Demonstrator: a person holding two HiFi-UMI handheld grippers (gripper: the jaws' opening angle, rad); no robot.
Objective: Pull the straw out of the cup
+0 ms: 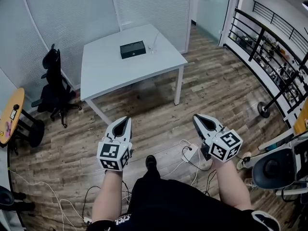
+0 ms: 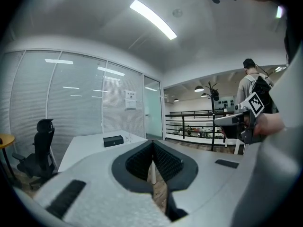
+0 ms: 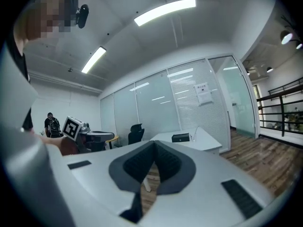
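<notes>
- Straw (image 1: pixel 156 38) and tools: how do they lie to each other?
- Take the big things first. A white table (image 1: pixel 110 71) stands on the wood floor (image 1: pixel 221 90) in the upper middle of the head view, close to a glass partition (image 1: pixel 62 18). A black office chair (image 1: pixel 54 88) stands off its left side.
- And the 2 tools?
- Both are low in the head view, over bare floor and short of the table's near edge. The left gripper (image 1: pixel 126 121) and the right gripper (image 1: pixel 198 117) are held side by side, apart from one another, with their tips pointing toward the table. In each gripper view the 2 jaws meet at their tips and nothing sits between the pads, so both are closed and hold nothing.
- What is on the table?
- A black box (image 1: pixel 132 49) lies toward the far side. Just to its right stands a clear cup (image 1: pixel 153 48). The straw is in the cup, tilted, with its upper end out above the rim.
- So is either tool at the straw?
- No. Cup and straw are well apart from both grippers, beyond their tips and across most of the tabletop. They lie roughly ahead of the gap between the 2 tools. In both gripper views the table and the box show above the jaws, but the cup is too small there to make out clearly.
</notes>
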